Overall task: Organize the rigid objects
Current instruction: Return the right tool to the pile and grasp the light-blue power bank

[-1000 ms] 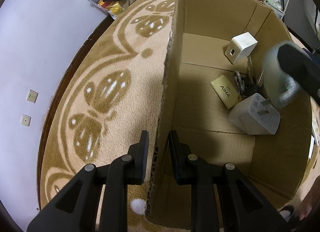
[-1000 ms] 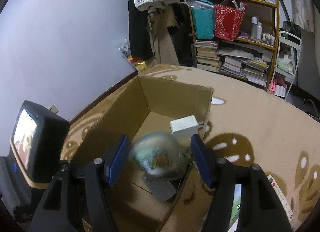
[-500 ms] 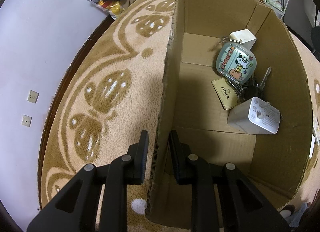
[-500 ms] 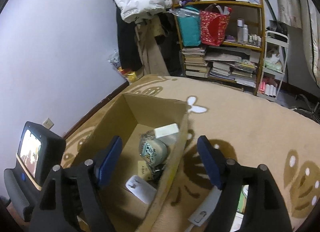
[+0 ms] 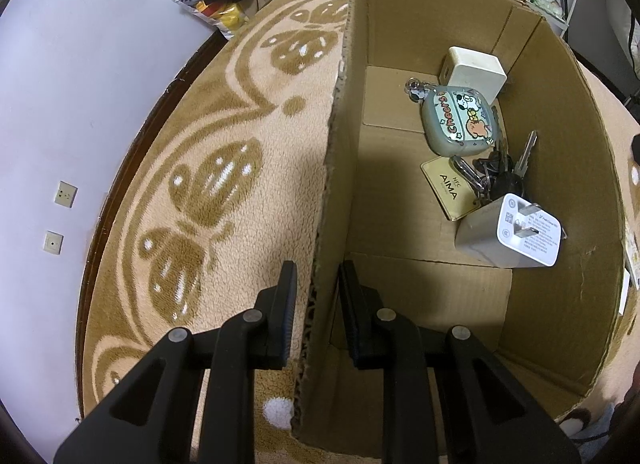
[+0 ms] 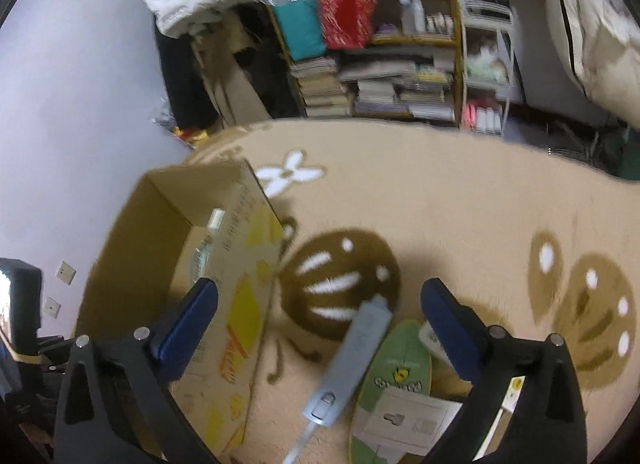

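On the left, my left gripper (image 5: 317,296) still clamped the near wall of the cardboard box (image 5: 560,103), steadying it on the rug (image 5: 200,143). Inside, the cartoon case (image 5: 460,121) had just landed, resting between the cream adapter (image 5: 476,69) and the keys (image 5: 500,173), with the white charger (image 5: 516,234) nearer me. My right gripper (image 6: 320,304) had swung out, jaws wide and empty, over a grey utility knife (image 6: 354,360) and green board (image 6: 400,368). That knife looked like my next pick.
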{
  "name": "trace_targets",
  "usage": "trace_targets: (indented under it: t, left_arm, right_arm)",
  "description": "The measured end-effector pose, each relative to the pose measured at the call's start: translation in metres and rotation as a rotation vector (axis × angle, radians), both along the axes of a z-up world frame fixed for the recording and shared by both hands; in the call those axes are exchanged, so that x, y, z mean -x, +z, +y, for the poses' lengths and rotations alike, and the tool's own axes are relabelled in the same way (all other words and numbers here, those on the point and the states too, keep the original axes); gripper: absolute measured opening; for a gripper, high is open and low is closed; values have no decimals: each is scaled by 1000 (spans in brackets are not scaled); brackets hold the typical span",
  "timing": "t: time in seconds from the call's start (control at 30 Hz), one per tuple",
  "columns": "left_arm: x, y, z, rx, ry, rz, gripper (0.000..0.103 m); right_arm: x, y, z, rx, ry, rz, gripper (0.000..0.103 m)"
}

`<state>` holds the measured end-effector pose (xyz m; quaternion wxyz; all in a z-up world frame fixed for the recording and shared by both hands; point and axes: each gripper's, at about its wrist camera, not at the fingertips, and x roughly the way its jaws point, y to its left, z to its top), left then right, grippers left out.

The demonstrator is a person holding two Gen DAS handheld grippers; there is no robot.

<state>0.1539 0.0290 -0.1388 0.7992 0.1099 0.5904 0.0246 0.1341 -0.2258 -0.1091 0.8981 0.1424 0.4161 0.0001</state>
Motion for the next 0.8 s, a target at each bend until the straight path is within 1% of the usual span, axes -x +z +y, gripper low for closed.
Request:
trace_targets:
  t: [0.17,0.27,0.37,0.43,0.5,0.53,0.57,0.6,0.67,0.8]
  left_arm:
    - [0,-1,0,3,0,3,22]
    - [0,-1,0,-3,-4,1,22]
    - [0,-1,0,-2,-3,2,22]
    - [0,-1,0,0,-3,3,22]
    - [0,-1,0,0,-3,2,22]
    - [1,-1,0,-2,-3,2,22]
    - [0,-1,0,0,-3,2,22]
    - [0,-1,0,-1,-3,3,21]
    - [0,-1,0,0,-3,4,22]
    - [0,-1,1,-1,-3,5,22]
  right_arm:
    - [-5,-22,-6,-36,17,121,103]
    - [-6,-32,-2,-36,27,183,102]
    - [-7,-42,2,-21,36,235,95]
    - [-7,-47,3,-15,32,262,93]
    - [-6,-53,3,-20,32,283,82]
    - [-7,-55,3,-23,37,292,67]
    - [-7,-58,3,-27,41,311,56]
    - [-8,-62,3,-19,35,336,52]
    - [-9,-67,2,-8,32,357,50]
    - [-8,-65,5,18,37,357,50]
